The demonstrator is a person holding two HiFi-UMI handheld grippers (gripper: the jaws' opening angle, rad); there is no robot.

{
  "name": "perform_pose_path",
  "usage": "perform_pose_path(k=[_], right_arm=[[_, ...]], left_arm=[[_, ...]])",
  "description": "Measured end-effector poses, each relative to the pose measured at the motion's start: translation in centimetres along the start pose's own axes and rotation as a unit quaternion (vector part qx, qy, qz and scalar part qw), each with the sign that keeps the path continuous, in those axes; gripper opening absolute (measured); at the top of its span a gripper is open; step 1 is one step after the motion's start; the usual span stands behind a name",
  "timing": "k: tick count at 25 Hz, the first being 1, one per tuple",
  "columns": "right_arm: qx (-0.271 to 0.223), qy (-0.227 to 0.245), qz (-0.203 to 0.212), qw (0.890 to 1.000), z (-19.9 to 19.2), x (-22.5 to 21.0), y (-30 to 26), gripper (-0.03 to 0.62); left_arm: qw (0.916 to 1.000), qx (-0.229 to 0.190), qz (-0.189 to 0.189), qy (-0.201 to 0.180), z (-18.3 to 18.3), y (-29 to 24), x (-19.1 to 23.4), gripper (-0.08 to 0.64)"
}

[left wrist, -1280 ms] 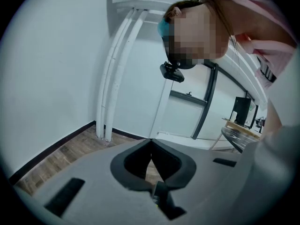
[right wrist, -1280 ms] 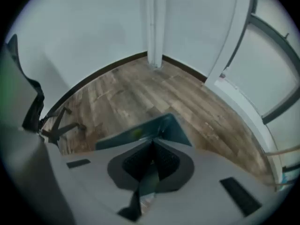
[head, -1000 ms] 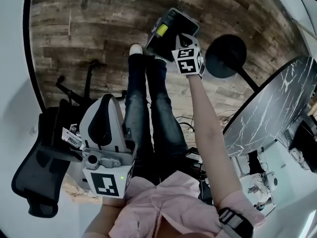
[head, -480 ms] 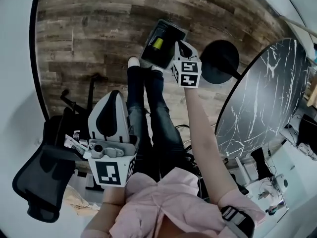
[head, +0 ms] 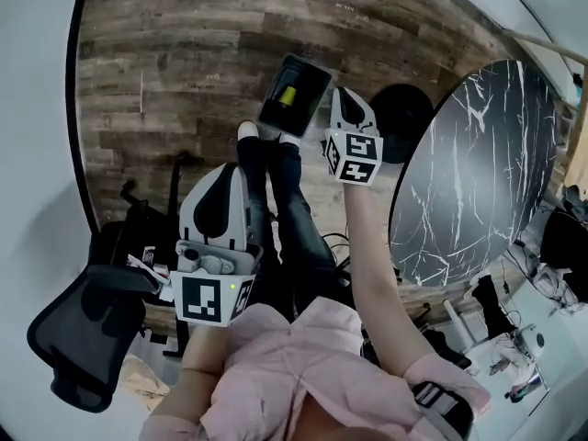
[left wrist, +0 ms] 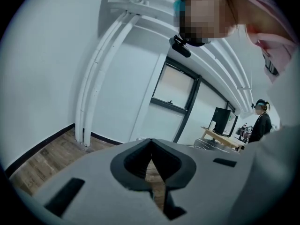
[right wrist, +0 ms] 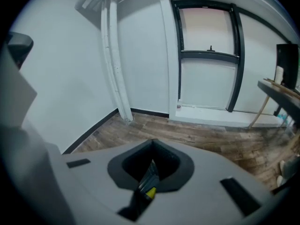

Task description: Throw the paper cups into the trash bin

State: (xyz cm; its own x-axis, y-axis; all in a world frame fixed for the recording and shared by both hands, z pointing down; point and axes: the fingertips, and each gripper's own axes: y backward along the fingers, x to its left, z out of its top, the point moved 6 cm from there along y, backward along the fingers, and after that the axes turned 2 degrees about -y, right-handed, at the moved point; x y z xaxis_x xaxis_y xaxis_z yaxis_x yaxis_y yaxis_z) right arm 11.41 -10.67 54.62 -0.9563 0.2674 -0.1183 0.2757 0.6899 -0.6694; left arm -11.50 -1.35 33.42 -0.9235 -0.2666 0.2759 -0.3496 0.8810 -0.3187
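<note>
A dark rectangular trash bin (head: 294,95) stands on the wooden floor just beyond the person's feet, with a yellow thing lying inside it. My right gripper (head: 342,96) hangs above the bin's right side, shut and empty; in the right gripper view a sliver of the bin (right wrist: 148,184) and the yellow thing show below the closed right gripper (right wrist: 152,142). My left gripper (head: 228,171) is held nearer the body on the left, shut with nothing in it; in the left gripper view the left gripper's (left wrist: 151,141) tips meet. No loose paper cup is in sight.
A round black marble table (head: 469,173) fills the right side, its dark round base (head: 404,108) just right of the bin. A black office chair (head: 83,338) stands at lower left. Far off, a second person (left wrist: 260,125) stands by a desk.
My right gripper has lifted up and back from the bin, rolling as it rose. The left gripper has risen a little too. Both stay shut.
</note>
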Motion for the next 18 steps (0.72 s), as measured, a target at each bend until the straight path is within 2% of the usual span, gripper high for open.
perform_pose_path(k=[8, 18], right_arm=[[-0.054, -0.006, 0.006, 0.999, 5.4, 0.8, 5.7, 0.029], [-0.106, 0.031, 0.026, 0.994, 10.1, 2.5, 13.6, 0.029]], left_arm=[[0.9998, -0.011, -0.014, -0.013, 3.4, 0.5, -1.4, 0.015], [0.9981, -0.044, -0.029, -0.031, 7.6, 2.2, -3.6, 0.015]])
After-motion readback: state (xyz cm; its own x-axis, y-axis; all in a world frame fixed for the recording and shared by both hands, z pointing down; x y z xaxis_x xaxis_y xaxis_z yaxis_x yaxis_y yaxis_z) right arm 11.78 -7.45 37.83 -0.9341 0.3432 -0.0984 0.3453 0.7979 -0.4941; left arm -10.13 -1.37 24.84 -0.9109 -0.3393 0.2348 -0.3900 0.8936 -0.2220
